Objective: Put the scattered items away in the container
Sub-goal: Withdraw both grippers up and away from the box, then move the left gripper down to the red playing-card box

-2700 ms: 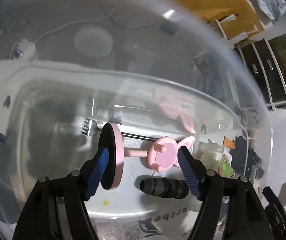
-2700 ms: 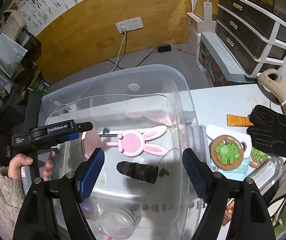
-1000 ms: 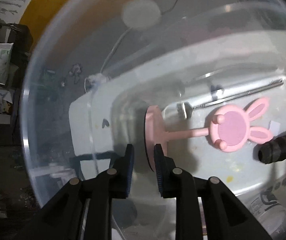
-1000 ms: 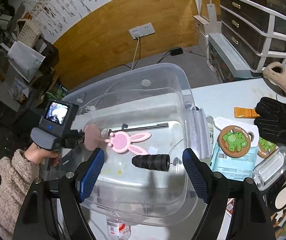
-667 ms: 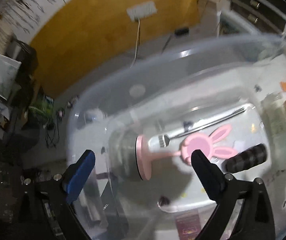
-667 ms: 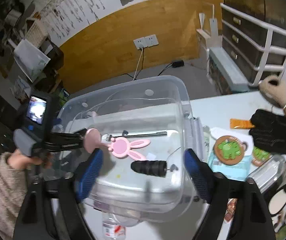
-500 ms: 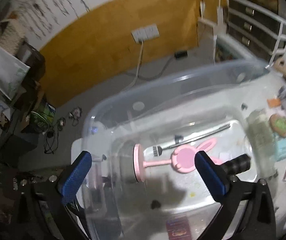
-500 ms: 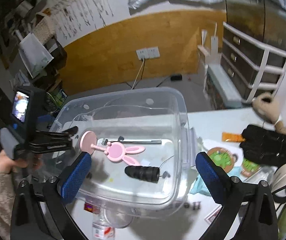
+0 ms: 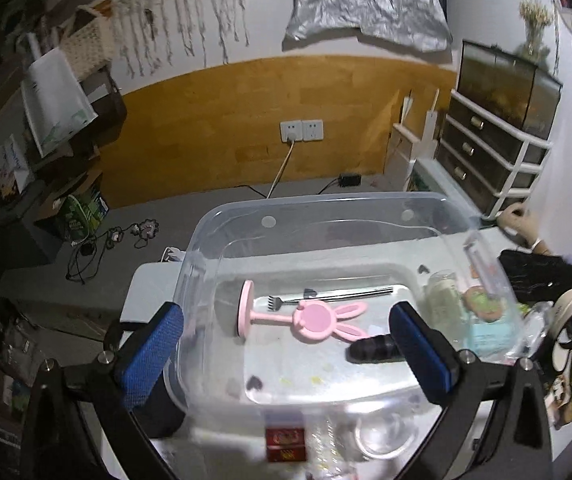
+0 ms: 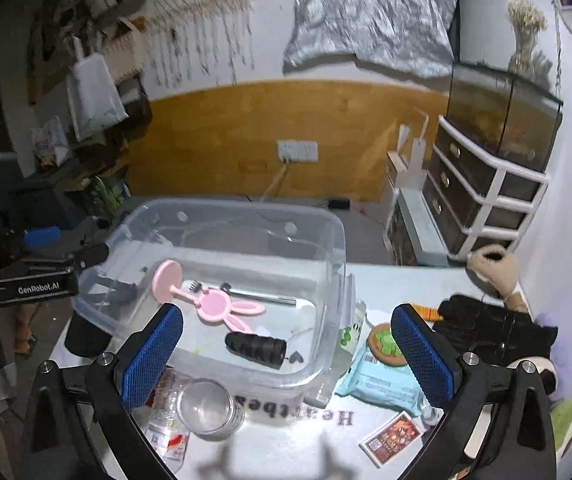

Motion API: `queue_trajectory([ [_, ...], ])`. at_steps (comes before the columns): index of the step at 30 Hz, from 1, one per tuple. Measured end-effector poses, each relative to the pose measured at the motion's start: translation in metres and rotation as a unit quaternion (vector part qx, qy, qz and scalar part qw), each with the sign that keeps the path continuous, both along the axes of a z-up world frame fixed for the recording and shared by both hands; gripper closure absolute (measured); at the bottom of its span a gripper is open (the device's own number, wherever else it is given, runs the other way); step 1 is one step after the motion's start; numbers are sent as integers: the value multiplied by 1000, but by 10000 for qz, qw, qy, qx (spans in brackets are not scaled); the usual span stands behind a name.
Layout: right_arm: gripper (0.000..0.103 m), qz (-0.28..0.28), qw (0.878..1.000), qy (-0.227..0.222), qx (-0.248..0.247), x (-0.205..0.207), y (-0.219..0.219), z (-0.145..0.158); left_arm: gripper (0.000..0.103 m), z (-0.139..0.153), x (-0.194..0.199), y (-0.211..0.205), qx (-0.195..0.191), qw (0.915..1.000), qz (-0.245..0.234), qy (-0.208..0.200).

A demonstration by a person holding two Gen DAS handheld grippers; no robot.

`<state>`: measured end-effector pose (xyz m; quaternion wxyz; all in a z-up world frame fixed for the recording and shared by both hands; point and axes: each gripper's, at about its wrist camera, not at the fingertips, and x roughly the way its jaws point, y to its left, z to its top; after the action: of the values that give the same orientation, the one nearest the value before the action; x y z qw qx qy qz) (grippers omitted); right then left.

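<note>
Holding nothing: left gripper (image 9: 286, 344) and right gripper (image 10: 286, 350), both jaws spread wide.
Container: clear bin (image 10: 334, 240), frame centre.
Inside: pink bunny stand (image 10: 214, 304), black roller (image 10: 256, 346).

One clear plastic bin (image 10: 334, 240) holds three things: one pink bunny stand (image 10: 214, 300) at its centre, one metal back scratcher (image 10: 262, 296) toward 12 o'clock, one black roller (image 10: 256, 346) toward 5 o'clock. Outside the bin: one glass jar (image 10: 208, 406), one blue wipes pack (image 10: 378, 380), one black glove (image 10: 494, 328), two round green coasters, only one (image 10: 386, 344) clearly seen.
</note>
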<state>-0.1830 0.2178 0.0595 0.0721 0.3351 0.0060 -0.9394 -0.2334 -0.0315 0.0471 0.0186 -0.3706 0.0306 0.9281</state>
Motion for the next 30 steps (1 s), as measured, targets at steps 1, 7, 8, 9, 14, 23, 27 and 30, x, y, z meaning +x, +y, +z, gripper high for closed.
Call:
queue_trajectory([
  [1, 0, 20, 10000, 78, 9, 6, 2, 3, 0, 2, 8, 0, 64, 10000, 9, 27],
  [7, 0, -41, 9996, 243, 128, 39, 13, 13, 0, 10, 56, 4, 203, 9994, 72, 260],
  [8, 0, -66, 9996, 244, 114, 44, 17, 13, 0, 11, 63, 5, 188, 9993, 90, 300],
  [9, 0, -90, 9996, 247, 61, 49, 21, 13, 0, 12, 70, 6, 175, 9992, 108, 337],
  [14, 0, -219, 9994, 264, -12, 71, 35, 13, 0, 14, 99, 12, 119, 9986, 178, 486],
  [23, 0, -419, 9989, 218, -83, 102, 58, 0, 0, 4, 141, 32, 107, 9973, 204, 696],
  [27, 0, -494, 9979, 392, -116, 118, 67, -6, 0, -6, 156, 42, 138, 9970, 164, 741],
  [30, 0, -558, 9956, 681, -335, 132, 77, -9, 0, -11, 165, 48, 77, 9965, 145, 817],
])
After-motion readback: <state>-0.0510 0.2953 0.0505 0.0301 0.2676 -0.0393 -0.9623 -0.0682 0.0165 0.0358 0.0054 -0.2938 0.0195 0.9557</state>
